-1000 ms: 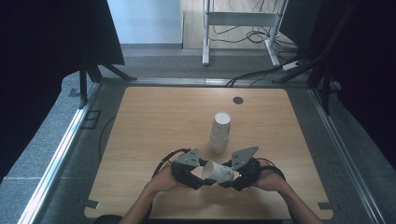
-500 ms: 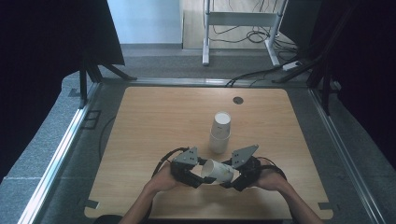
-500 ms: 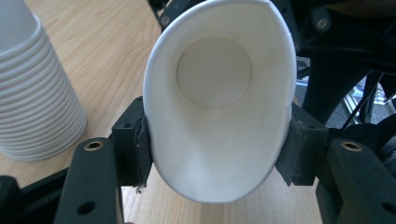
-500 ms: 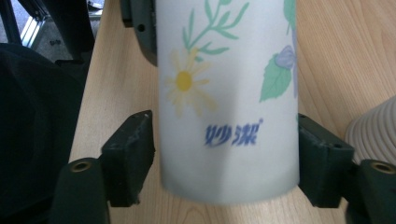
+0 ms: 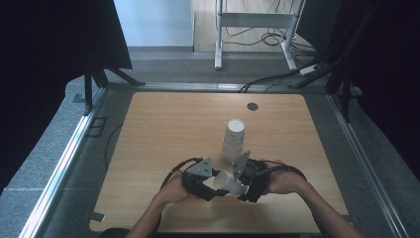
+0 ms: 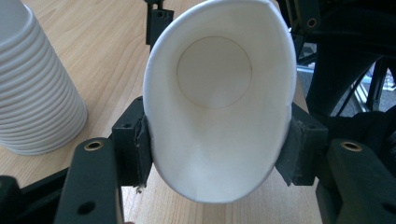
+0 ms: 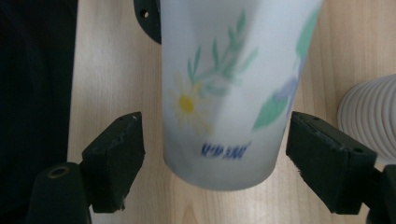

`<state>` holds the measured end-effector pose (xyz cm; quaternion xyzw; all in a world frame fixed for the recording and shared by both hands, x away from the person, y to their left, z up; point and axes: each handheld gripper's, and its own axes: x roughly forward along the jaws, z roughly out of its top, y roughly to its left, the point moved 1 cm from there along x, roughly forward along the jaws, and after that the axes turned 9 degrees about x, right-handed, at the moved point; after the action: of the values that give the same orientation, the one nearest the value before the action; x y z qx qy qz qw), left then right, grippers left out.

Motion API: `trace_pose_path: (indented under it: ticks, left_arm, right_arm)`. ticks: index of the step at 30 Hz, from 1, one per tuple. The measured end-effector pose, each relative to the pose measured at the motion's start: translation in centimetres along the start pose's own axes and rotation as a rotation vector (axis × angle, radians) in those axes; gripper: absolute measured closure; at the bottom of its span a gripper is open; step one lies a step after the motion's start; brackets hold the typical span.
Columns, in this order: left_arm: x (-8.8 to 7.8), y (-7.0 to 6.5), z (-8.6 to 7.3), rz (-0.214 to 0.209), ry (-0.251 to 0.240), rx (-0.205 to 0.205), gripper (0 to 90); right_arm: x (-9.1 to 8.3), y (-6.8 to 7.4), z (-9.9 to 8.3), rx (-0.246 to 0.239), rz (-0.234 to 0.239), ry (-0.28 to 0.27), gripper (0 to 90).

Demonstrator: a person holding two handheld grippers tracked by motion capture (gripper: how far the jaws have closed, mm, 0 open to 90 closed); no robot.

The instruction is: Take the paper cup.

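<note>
A white paper cup (image 5: 227,182) with a flower print lies on its side between my two grippers near the table's front edge. My left gripper (image 5: 207,184) is shut on its rim end; in the left gripper view the pads squeeze the cup (image 6: 219,102) into an oval. My right gripper (image 5: 243,184) stands at the cup's bottom end. Its jaws have just been opening: in the right gripper view the cup (image 7: 224,93) sits between them with a gap on each side, and neither pad touches it. An upside-down stack of white cups (image 5: 233,139) stands just behind the grippers.
The wooden table (image 5: 163,129) has a small dark round cap (image 5: 252,106) near its far edge. The cup stack (image 6: 32,84) stands close beside the left gripper. Black cables trail from both grippers. Metal rails run along the table's sides.
The right gripper's jaws have spread off the cup and that hand has shifted slightly up and away. The left gripper has stayed shut on the cup in the same place.
</note>
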<state>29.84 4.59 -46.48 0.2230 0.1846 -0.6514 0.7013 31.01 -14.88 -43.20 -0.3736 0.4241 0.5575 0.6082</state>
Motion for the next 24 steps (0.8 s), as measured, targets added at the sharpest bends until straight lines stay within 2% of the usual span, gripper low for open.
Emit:
trace_pose_path:
  ticks: [3,6,8,9,10,11,12,15,17,20,24]
  left_arm:
    - [0.1,0.0,0.0,0.003,0.015,0.005,37.8]
    - [0.1,0.0,0.0,0.003,0.026,0.006,37.8]
    - [0.2,0.0,0.0,0.002,0.035,0.014,37.8]
    - [0.2,0.0,0.0,0.002,0.035,0.014,37.7]
    - [0.2,0.0,0.0,0.001,0.031,0.004,37.8]
    - [0.2,-0.1,0.0,0.0,0.03,0.004,37.7]
    - [0.3,-0.1,-0.1,0.002,0.03,0.001,37.7]
    - [0.2,0.0,-0.1,0.007,0.036,0.002,37.7]
    - [0.1,0.1,0.0,0.004,0.03,0.003,36.9]
    - [-0.1,0.1,0.2,0.002,0.004,-0.014,33.7]
    - [-0.4,0.4,0.4,0.0,-0.024,-0.035,28.4]
  right_arm:
    - [0.4,0.1,1.1,-0.027,0.004,0.049,22.8]
    - [0.8,0.1,1.9,-0.047,-0.012,0.105,26.1]
    - [1.1,0.1,2.2,-0.057,-0.008,0.124,30.0]
    - [1.1,0.1,2.2,-0.057,-0.008,0.124,30.0]
    - [1.3,0.1,2.4,-0.061,-0.004,0.127,34.0]
    - [1.2,0.3,2.4,-0.027,-0.004,0.143,35.5]
    - [1.3,0.1,2.5,-0.056,-0.01,0.124,36.1]
    - [1.4,0.0,2.4,-0.049,-0.01,0.113,37.2]
    - [1.3,0.0,2.0,-0.032,-0.011,0.069,37.8]
    - [1.1,0.0,1.6,-0.013,-0.005,0.016,37.8]
    - [0.7,-0.1,0.9,0.023,0.006,-0.083,37.5]
